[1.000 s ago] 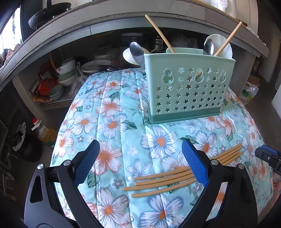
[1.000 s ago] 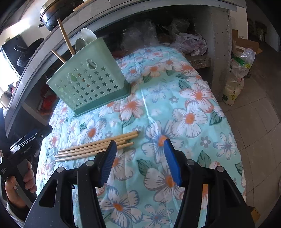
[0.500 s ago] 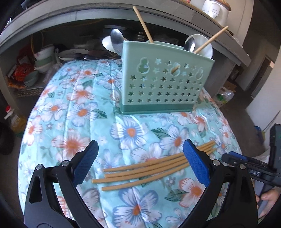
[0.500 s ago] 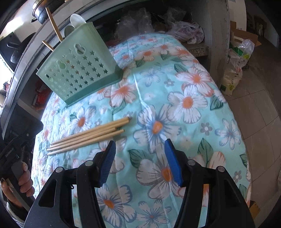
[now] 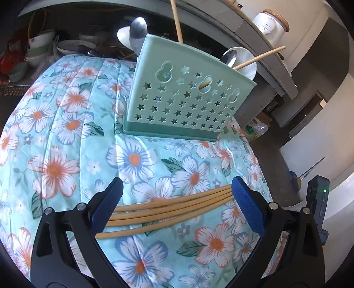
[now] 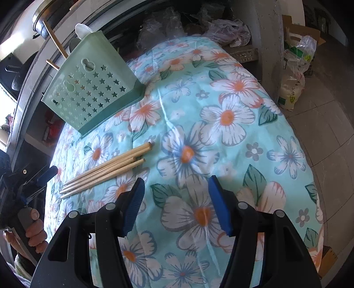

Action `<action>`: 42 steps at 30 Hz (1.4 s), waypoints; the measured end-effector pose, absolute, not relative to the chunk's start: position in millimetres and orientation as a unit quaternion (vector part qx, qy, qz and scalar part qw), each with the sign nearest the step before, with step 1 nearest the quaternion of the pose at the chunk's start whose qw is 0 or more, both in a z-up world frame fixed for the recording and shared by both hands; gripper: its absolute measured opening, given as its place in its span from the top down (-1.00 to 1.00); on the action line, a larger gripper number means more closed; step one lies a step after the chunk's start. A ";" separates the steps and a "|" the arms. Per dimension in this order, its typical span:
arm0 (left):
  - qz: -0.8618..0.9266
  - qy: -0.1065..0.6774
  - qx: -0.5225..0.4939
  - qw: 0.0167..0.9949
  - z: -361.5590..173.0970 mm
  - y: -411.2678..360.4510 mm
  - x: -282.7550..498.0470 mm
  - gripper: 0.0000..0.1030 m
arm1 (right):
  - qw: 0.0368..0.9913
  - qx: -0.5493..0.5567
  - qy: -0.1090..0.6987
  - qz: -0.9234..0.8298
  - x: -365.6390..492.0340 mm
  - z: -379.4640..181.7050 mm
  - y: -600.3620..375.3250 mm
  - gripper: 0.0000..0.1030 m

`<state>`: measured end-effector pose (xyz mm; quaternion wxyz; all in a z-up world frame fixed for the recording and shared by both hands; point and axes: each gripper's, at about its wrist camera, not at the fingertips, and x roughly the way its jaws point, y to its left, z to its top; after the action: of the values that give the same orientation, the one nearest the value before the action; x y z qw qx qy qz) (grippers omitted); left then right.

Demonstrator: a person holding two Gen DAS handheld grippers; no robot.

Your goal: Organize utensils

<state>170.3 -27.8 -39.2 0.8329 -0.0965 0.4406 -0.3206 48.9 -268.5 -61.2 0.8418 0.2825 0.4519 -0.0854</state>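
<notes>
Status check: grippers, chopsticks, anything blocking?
Both grippers, left and right, open, empty. Four chopsticks loose on cloth, across left fingers' gap. Holder upright; nothing blocking.

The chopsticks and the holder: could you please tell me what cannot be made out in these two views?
- Chopsticks, left wrist view: both ends hidden behind the left gripper's blue fingers.
- Holder, both views: its inside and the lower parts of the utensils hidden by its wall.
- Upright chopstick, left wrist view: top cut off by the picture's edge.
</notes>
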 end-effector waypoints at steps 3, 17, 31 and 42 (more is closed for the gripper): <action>-0.322 0.432 -0.062 0.840 -39.4 -36.2 169.2 -0.83 | 0.841 0.292 0.448 -0.081 48.8 -62.7 -271.4 -0.14; -0.325 0.231 0.358 0.845 -61.0 -122.0 75.8 -0.30 | 0.836 0.327 0.436 -0.064 47.5 -66.9 -282.9 -0.14; -0.329 0.170 0.487 0.791 -95.2 -144.1 51.7 0.81 | 0.835 0.337 0.431 -0.062 46.1 -67.7 -285.1 -0.14; -0.379 0.270 0.456 0.759 -77.7 -121.9 26.9 0.69 | 0.834 0.345 0.427 -0.061 43.6 -68.1 -286.0 -0.14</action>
<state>26.9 -121.9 -77.7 0.7587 0.4556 0.2704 -0.3791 43.6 -286.0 -68.1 0.8339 0.3445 0.4269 -0.0611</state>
